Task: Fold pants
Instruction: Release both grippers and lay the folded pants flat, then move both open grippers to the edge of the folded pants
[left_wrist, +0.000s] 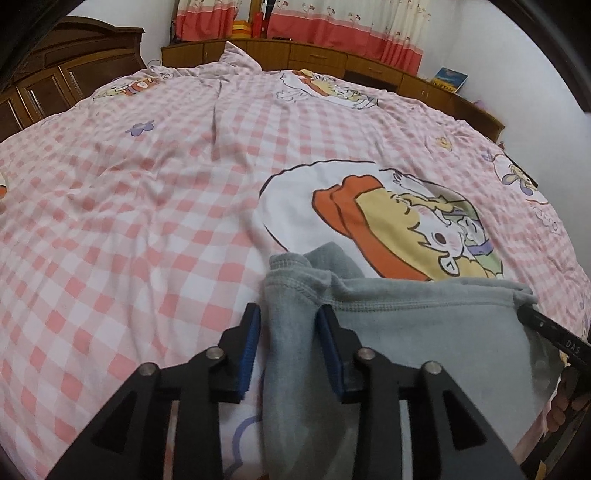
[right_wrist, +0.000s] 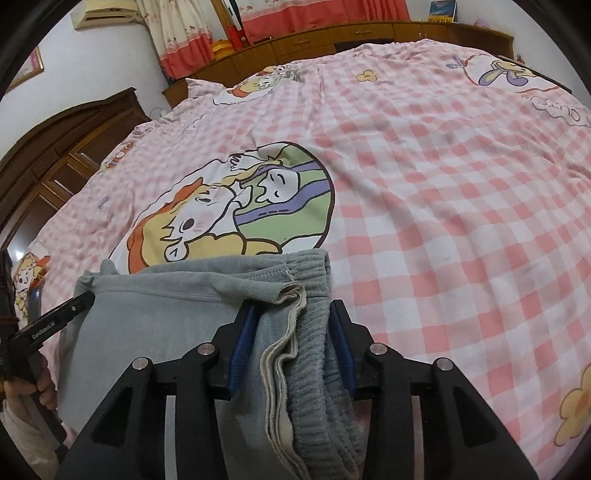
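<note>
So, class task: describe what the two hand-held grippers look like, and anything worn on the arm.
Both the left gripper and right gripper are matte black linkages with silver pivot pins and blue pads on the fingers. White lettering marks the finger sides. A light sleeve shows at one wrist.

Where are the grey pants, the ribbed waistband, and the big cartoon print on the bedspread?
grey pants (left_wrist: 424, 350): left wrist view, flat grey panel right of the gripper.
ribbed waistband (right_wrist: 314, 295): right wrist view, ribbed strip running down between the pads.
cartoon print (right_wrist: 236, 210): right wrist view, middle of the round picture.
</note>
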